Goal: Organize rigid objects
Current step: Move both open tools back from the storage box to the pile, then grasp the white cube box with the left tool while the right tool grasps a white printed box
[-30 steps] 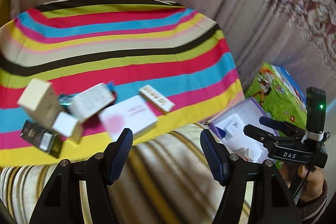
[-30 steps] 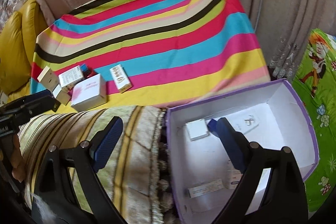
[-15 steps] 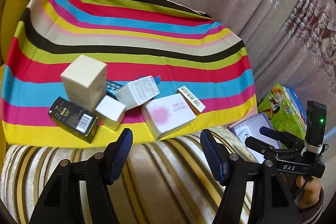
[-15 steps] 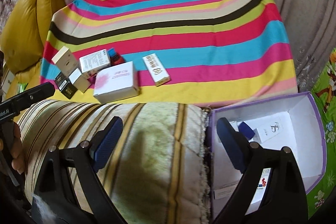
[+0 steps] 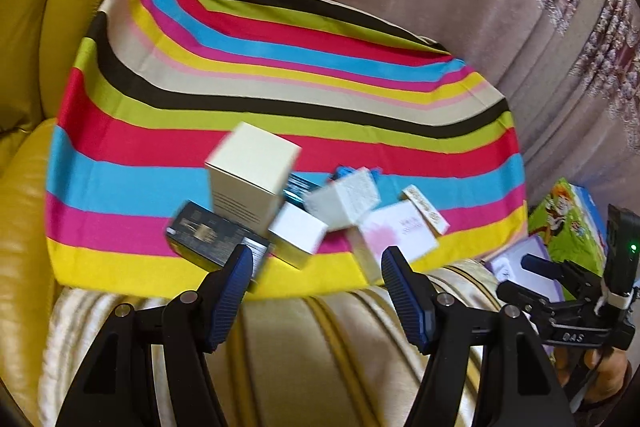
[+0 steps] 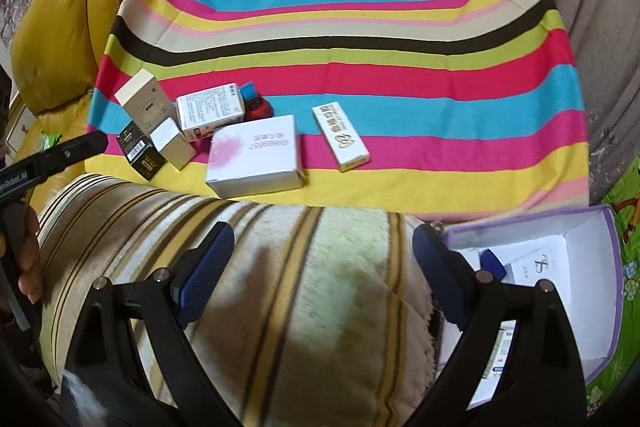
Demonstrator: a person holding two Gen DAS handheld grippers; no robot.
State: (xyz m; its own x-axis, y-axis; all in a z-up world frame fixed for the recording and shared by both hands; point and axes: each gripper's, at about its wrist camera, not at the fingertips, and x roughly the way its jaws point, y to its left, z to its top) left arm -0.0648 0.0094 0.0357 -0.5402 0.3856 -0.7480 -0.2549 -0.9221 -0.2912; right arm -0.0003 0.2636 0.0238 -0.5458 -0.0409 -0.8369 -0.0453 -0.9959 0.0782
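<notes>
Both cameras have swung left toward the boxes point(image 6: 224, 135) on the striped cloth point(image 6: 400, 75), where about seven await sorting, few lie in the purple-rimmed box point(image 6: 600, 307), and left gripper point(image 5: 316, 279) and right gripper point(image 6: 320, 259) gape empty.

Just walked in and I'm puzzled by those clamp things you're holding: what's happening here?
A person holds a hand-held gripper in each hand, tidying small boxes. The left hand-held gripper and the right hand-held gripper are both open and hold nothing. Several boxes lie clustered on the striped cloth, among them a flat white box with pink print and a tall cream box. To the right, a purple-edged carton already holds a few items.
</notes>
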